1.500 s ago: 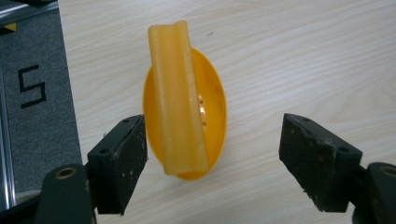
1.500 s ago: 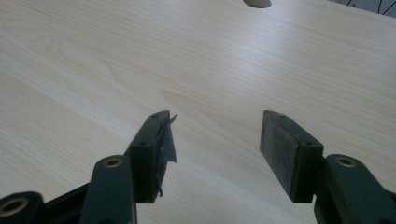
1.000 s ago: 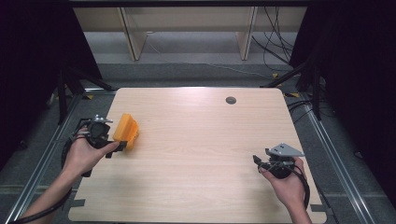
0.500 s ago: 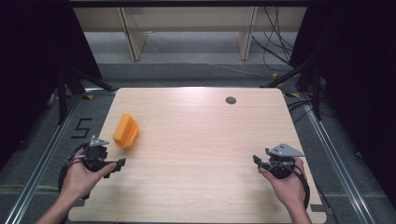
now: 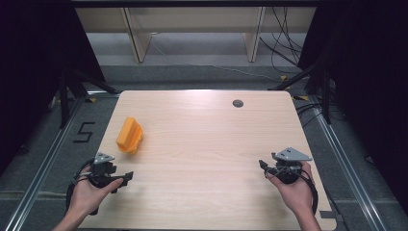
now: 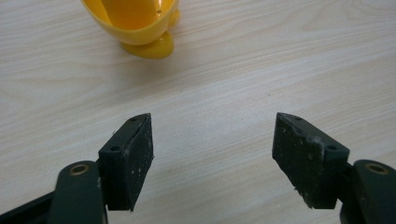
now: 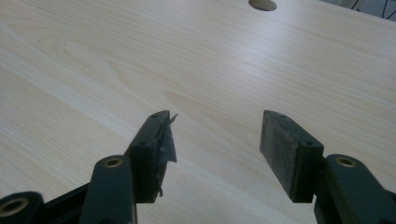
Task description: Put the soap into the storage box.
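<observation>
Digit 5 (image 5: 83, 132) on floor left of table (image 5: 207, 144); both tools (image 6: 212, 158) (image 7: 215, 156) released, empty.

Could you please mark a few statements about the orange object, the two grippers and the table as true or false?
1. The orange object lies on the table, apart from both grippers. True.
2. The left gripper is clamped on it. False: its jaws are open and empty.
3. The right gripper has its jaws open. True.
4. The round hole lies near the person's edge. False: it lies near the far edge.
</observation>
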`<state>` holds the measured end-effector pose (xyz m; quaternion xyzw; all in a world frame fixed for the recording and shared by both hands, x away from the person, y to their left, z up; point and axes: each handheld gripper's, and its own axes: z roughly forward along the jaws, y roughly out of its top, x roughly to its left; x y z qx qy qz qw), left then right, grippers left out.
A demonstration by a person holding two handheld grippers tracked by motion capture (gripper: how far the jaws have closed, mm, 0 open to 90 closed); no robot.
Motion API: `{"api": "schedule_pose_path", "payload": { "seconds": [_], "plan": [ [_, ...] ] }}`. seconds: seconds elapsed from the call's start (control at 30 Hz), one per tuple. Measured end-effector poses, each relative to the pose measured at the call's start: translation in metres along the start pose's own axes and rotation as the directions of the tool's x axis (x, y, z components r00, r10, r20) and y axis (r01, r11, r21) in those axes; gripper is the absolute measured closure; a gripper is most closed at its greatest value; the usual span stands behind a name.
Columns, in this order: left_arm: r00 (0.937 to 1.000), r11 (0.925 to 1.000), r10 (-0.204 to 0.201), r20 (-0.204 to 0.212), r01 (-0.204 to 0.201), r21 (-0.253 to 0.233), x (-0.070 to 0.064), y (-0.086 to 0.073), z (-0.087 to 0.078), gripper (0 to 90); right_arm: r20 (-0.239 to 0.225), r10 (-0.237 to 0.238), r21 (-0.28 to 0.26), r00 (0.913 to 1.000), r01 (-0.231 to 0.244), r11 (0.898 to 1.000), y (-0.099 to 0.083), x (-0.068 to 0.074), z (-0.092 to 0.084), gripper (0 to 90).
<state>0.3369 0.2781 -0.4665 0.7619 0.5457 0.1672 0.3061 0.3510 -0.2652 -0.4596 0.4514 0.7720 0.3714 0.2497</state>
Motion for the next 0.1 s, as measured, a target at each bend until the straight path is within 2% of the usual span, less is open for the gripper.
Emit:
{"api": "schedule_pose_path", "payload": {
  "seconds": [0.1],
  "plan": [
    [1.0, 1.0, 0.006, 0.002, -0.006, -0.002, 0.0003, -0.0001, 0.0004, 29.6, 0.003, -0.002, -0.002, 1.0, 0.002, 1.0, -0.0001, -0.0005, -0.0001, 43.9]
  ]
}}
